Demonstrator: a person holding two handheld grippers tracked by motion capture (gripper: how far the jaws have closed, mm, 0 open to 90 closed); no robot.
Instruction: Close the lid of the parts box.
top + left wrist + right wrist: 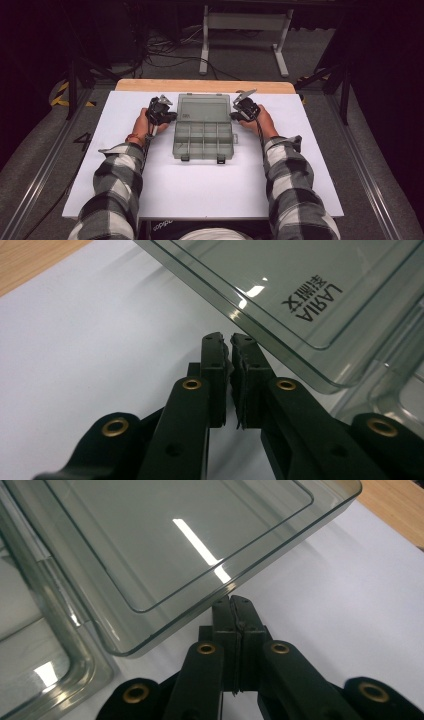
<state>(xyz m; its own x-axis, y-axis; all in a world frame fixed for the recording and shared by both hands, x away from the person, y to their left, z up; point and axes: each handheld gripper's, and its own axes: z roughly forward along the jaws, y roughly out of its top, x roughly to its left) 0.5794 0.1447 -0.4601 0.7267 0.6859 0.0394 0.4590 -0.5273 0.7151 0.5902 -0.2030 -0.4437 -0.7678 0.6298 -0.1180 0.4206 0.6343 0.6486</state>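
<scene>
The left gripper (230,340) has its fingers (214,365) pressed nearly together with nothing between them, tips just under the edge of the clear lid (280,285) of a plastic organizer box (204,127). The right gripper (233,600) is likewise closed on nothing, its tips tucked against the lid's opposite edge. In the high view the two grippers, left (170,116) and right (234,115), flank the box, one at each side near the hinge line. The lid is swung open and tilts back; the divided tray in front looks empty. The box sits mid-desk on the white sheet (120,185). Judging from this, opening is essentially done; what remains is probably easing the lid fully back or closing it again.
</scene>
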